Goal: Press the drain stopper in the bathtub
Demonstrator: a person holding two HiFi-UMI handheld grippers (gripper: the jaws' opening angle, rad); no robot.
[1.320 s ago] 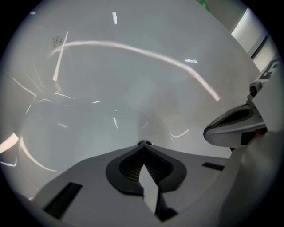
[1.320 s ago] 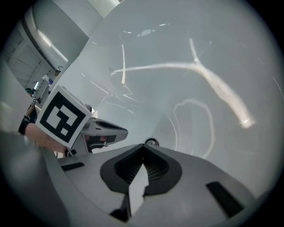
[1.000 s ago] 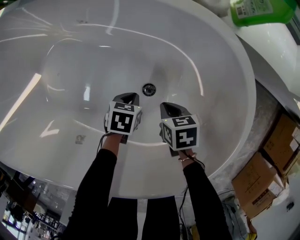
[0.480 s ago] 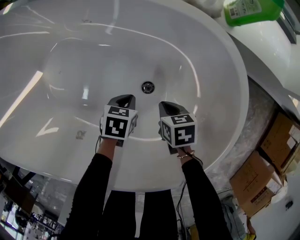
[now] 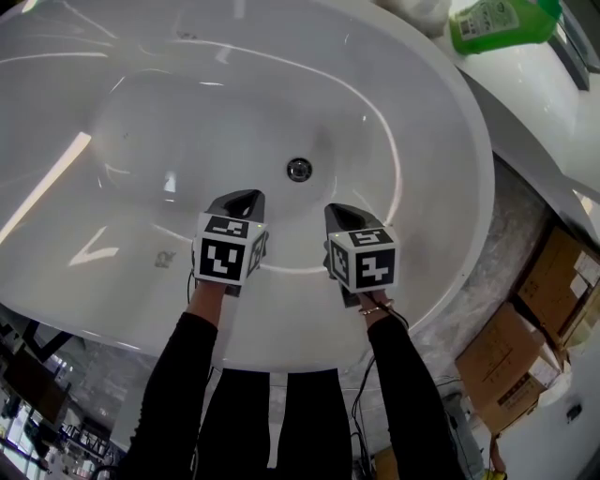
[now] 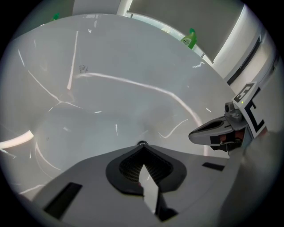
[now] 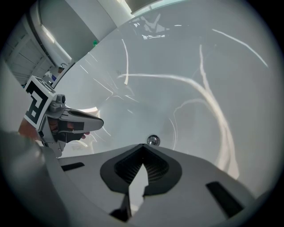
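A round chrome drain stopper (image 5: 298, 170) sits in the floor of the white bathtub (image 5: 141, 112). Both grippers hover over the tub's near slope, side by side and short of the stopper. My left gripper (image 5: 240, 201) is shut and empty, below and left of the stopper. My right gripper (image 5: 341, 214) is shut and empty too, below and right of it. In the right gripper view the stopper (image 7: 152, 140) shows just past the closed tips (image 7: 143, 146). In the left gripper view the stopper (image 6: 142, 142) barely peeks over the closed tips (image 6: 142, 146).
A green bottle (image 5: 497, 22) stands on the ledge beyond the tub's far right rim. Cardboard boxes (image 5: 525, 347) sit on the floor to the right of the tub. The person's black-sleeved arms reach over the near rim (image 5: 281, 352).
Both grippers have drawn back a little toward the near rim, the left one also drifting left. They stay shut, and the stopper looks the same.
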